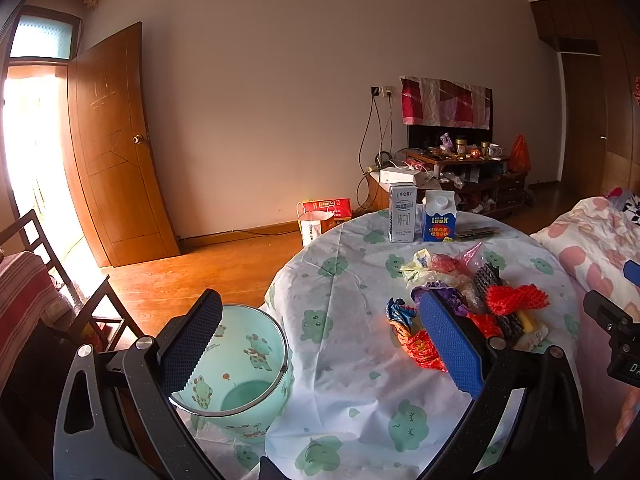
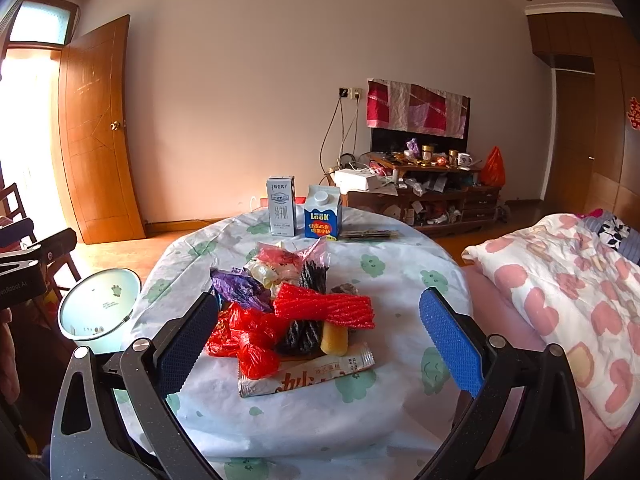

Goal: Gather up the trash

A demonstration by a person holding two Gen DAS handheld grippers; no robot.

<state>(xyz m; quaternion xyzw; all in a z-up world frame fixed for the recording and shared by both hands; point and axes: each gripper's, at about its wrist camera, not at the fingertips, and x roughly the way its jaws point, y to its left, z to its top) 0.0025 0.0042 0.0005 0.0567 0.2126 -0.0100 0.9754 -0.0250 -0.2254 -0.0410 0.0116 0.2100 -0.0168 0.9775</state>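
Round table under a printed cloth, wrappers heaped mid-table. Both claws, left gripper and right gripper, are held released, nothing grasped. Collection judged unstarted; a wrapper is to be pinched, then carried to the green bin.

Bare tablecloth lies open nearer than the trash pile; two cartons block beyond it

Between the wide-apart blue pads of the right gripper lies red, black and purple trash on a white tablecloth printed with green clouds; left of them, a mint cartoon-animal bucket.
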